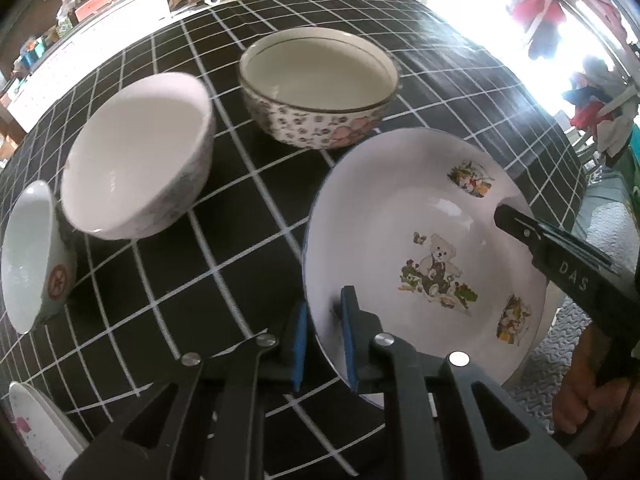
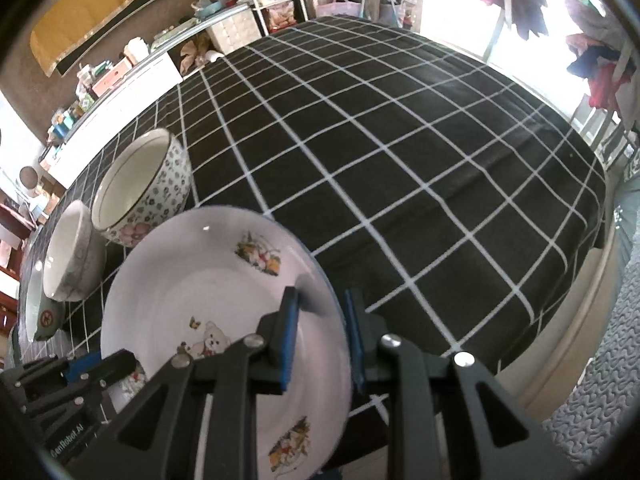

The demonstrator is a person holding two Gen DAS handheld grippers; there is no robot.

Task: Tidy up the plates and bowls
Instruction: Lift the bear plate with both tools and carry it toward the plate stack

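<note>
A white deep plate with a teddy-bear print [image 1: 424, 248] [image 2: 208, 312] is held tilted above the black checked tablecloth [image 1: 224, 240] [image 2: 400, 160]. My left gripper [image 1: 324, 344] is shut on its left rim, one blue pad inside, one outside. My right gripper [image 2: 322, 336] is shut on its right rim; it also shows in the left wrist view [image 1: 500, 212]. A floral bowl [image 1: 316, 88] [image 2: 140, 188], a plain white bowl [image 1: 136, 156] [image 2: 68, 252] and a small white bowl with a red mark [image 1: 32, 256] [image 2: 40, 316] stand on the cloth.
A white plate's edge [image 1: 36, 436] shows at the lower left. Shelves and boxes [image 2: 260, 4] crowd behind the table. A bright window with hanging clothes [image 2: 520, 0] is at the right. The table's right edge [image 2: 600, 240] drops to a grey mat [image 2: 608, 360].
</note>
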